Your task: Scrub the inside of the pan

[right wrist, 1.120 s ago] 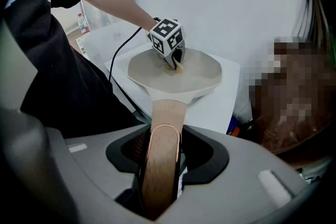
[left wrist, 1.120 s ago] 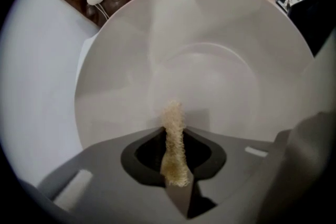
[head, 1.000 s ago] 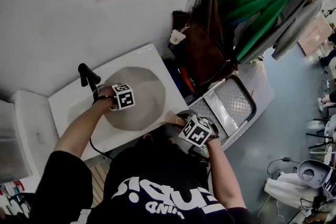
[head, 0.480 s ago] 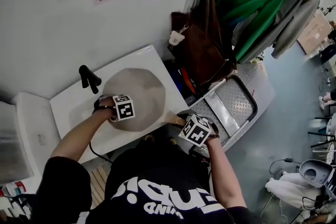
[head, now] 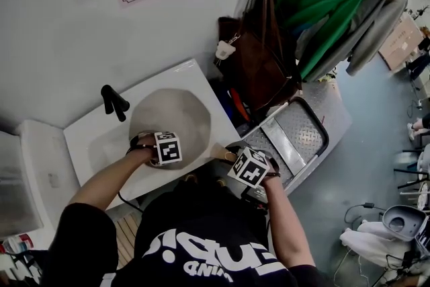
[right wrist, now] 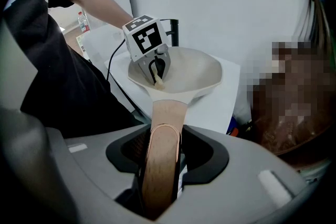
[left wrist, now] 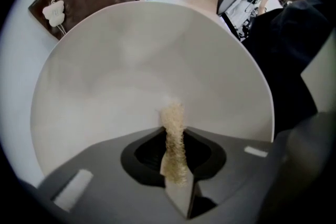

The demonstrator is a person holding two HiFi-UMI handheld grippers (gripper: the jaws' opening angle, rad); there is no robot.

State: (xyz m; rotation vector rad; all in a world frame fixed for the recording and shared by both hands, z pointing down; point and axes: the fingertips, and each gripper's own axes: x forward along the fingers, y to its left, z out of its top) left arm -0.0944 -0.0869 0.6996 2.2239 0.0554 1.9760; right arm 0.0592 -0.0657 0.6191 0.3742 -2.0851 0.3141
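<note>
Over the sink point(head: 86, 139), pan handle point(right wrist: 167, 113) points right.

The pan point(head: 176, 116) is cream, round and deep, its opening facing up. Its pale wooden handle point(right wrist: 163, 149) runs out toward 5 o'clock in the head view, clamped in the right tool point(right wrist: 167, 139). A tan, fibrous scrubber point(left wrist: 173, 136), pinched in the left tool point(left wrist: 176, 160), has its tip against the inner wall near 6 o'clock.

Pan point(head: 178, 111) lies on the sink point(head: 201, 74), faucet point(head: 114, 101) behind-left, bag point(head: 259, 67) right. Left gripper point(left wrist: 176, 165) and scrubber point(left wrist: 172, 134) sit inside; right gripper point(right wrist: 160, 165) is on the handle point(right wrist: 167, 113).
</note>
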